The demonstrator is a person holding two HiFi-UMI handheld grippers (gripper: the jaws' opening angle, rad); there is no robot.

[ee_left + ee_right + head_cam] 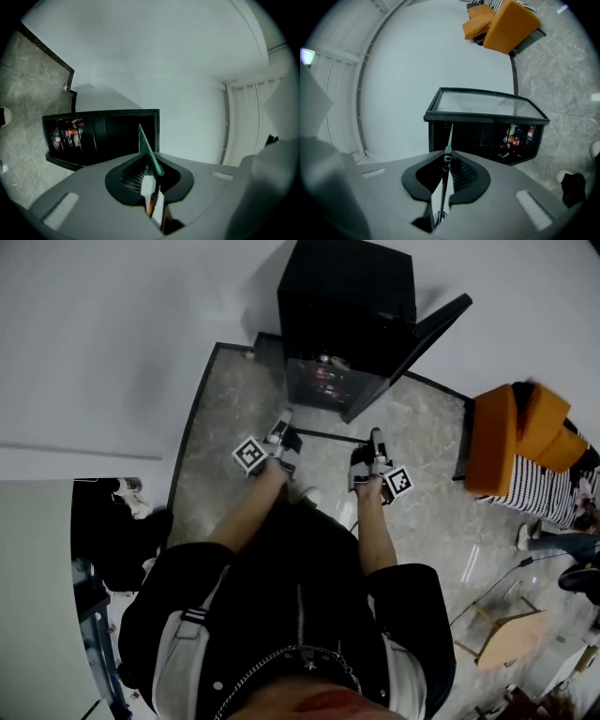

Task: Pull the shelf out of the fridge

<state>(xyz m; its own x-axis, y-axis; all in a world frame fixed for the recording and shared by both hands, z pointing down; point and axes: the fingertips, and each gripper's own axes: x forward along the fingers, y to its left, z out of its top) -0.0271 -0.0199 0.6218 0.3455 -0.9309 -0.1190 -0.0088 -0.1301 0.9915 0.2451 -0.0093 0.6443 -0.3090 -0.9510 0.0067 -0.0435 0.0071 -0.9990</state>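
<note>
On the stone floor ahead of us stands the black mini fridge, its mouth facing us and its glass door swung out to our right; inside we see bottles standing in the lit compartment. The shelf must be the level they rest on, but we cannot separate its front edge from the dark interior in any view.

The left gripper and the right gripper both point at that opening, side by side and apart from it, touching nothing. In the left gripper view the left gripper has its jaws drawn together into a thin blade with nothing between them; in the right gripper view the right gripper looks the same, narrow and empty.

The relation that matters: the shelf lies straight ahead of both grippers, inside the fridge, and we judge that its long edge runs across the opening from our left to our right, so the pull comes straight back towards us. We judge the left gripper slightly nearer the opening, with free space on its side; the right gripper sits on the door's side, so it has to pass inside that door. Both would need to open before taking the front edge.
</note>
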